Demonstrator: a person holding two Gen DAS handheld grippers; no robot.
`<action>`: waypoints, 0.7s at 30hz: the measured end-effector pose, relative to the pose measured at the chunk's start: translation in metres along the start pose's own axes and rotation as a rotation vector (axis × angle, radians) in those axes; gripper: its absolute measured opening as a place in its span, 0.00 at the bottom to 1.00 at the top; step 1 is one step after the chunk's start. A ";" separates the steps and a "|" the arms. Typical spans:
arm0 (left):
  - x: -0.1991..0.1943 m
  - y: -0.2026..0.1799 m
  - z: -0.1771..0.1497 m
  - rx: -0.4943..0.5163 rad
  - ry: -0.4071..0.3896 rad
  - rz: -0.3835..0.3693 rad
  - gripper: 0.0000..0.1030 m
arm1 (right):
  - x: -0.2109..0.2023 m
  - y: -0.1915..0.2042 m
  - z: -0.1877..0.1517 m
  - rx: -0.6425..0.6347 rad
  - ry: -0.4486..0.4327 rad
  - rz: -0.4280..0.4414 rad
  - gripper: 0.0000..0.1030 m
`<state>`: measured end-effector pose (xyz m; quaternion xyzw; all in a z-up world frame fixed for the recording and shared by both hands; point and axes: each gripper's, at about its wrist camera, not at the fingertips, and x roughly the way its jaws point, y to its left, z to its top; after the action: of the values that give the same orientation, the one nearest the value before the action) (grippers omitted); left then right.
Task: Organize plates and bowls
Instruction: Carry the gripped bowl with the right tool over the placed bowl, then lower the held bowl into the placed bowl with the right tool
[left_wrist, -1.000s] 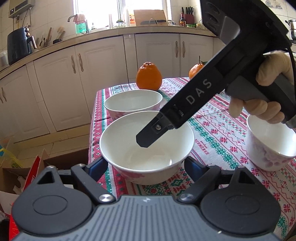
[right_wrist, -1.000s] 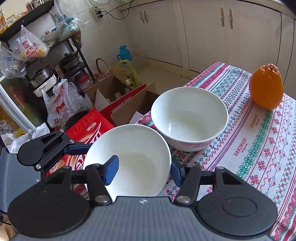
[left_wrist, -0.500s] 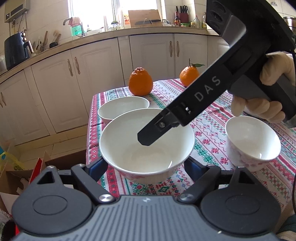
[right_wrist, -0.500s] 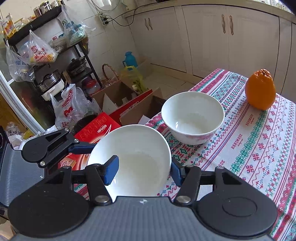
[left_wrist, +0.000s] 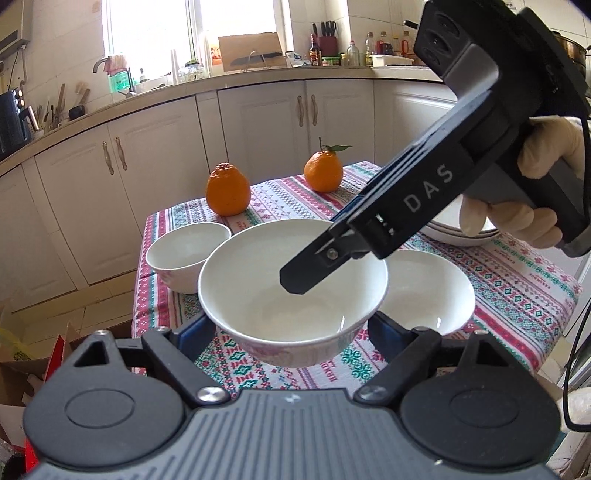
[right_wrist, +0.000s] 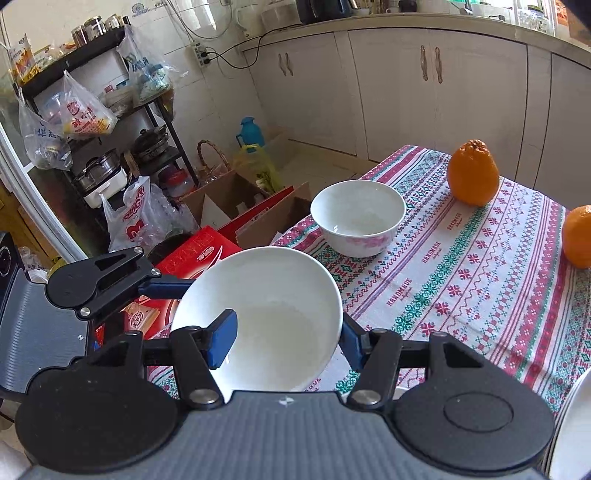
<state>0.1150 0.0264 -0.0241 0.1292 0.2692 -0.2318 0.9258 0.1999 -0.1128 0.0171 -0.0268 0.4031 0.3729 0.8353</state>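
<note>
- The bowl (left_wrist: 291, 291) is in the air above the table's near edge, carried by both grippers at once, which I judge steadies a wide, slippery dish.
- The left gripper (left_wrist: 291, 328) is spread wide and clamped across the bowl's outer wall, 1 pad on each side, low under the rim so the flare cannot slip down through.
- The right gripper (right_wrist: 284, 341) pinches the rim: 1 blue finger (right_wrist: 221, 341) inside the bowl, the other outside, closed tight on the thin wall.
- A second bowl (left_wrist: 424, 291) sits on the tablecloth (left_wrist: 517, 280) just behind the lifted one; it looks like the nesting target.
- A third bowl (right_wrist: 358, 218) stands apart near the far-left corner, not yet gathered.
- Stacked plates (left_wrist: 443, 232) lie partly hidden behind the right gripper.
- 2 oranges (left_wrist: 227, 190) rest further back, clear of the stacking area.
</note>
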 end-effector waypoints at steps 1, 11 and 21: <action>0.000 -0.003 0.001 0.005 -0.002 -0.007 0.86 | -0.005 -0.001 -0.002 0.002 -0.004 -0.005 0.63; 0.008 -0.036 0.010 0.047 -0.012 -0.094 0.86 | -0.044 -0.014 -0.032 0.043 -0.028 -0.079 0.63; 0.022 -0.061 0.011 0.063 0.006 -0.169 0.86 | -0.063 -0.031 -0.057 0.092 -0.024 -0.144 0.63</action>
<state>0.1063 -0.0376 -0.0346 0.1359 0.2747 -0.3170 0.8976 0.1576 -0.1925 0.0139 -0.0128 0.4069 0.2932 0.8651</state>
